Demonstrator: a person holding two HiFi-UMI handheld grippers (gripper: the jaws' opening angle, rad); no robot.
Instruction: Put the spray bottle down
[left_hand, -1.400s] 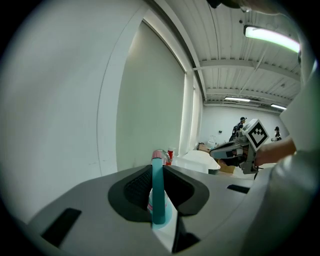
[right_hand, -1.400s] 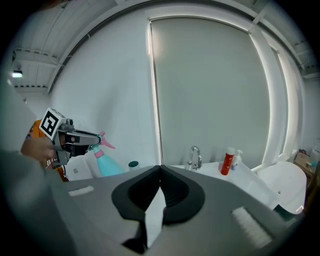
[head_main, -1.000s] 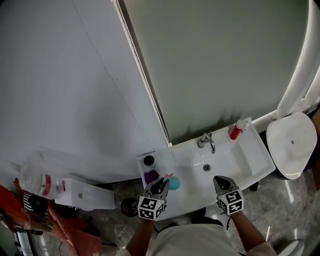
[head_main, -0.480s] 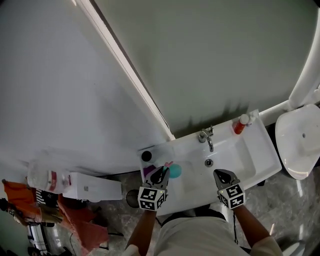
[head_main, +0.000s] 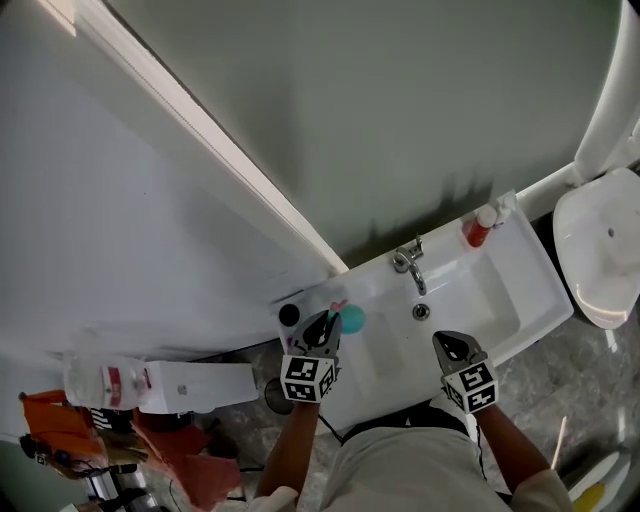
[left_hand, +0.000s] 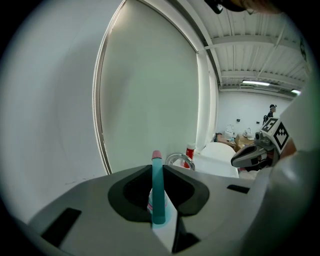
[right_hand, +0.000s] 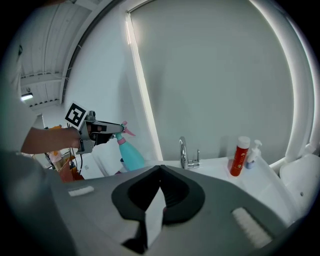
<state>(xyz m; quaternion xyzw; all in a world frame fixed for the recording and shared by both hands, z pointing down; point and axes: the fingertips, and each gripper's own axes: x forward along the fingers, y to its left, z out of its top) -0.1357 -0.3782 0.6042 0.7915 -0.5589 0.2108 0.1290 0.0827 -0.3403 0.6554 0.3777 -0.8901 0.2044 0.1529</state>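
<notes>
Head view overhead — both gripper views share the tap (right_hand: 183, 150).

In the head view the left gripper (head_main: 323, 330), clamped on the spray bottle (head_main: 350, 320), has slid up the frame toward the sink's (head_main: 500, 290) back left corner, seemingly nearer the black cap (head_main: 289, 314), and the right gripper (head_main: 450, 345) has crept upward too.

Pink-tipped teal spray bottle (head_main: 350, 319), white sink (head_main: 485, 300), red bottle (head_main: 474, 233) with white cap.

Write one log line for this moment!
left gripper: shut on spray bottle | right gripper: shut, empty | spray bottle: over white sink, left end
</notes>
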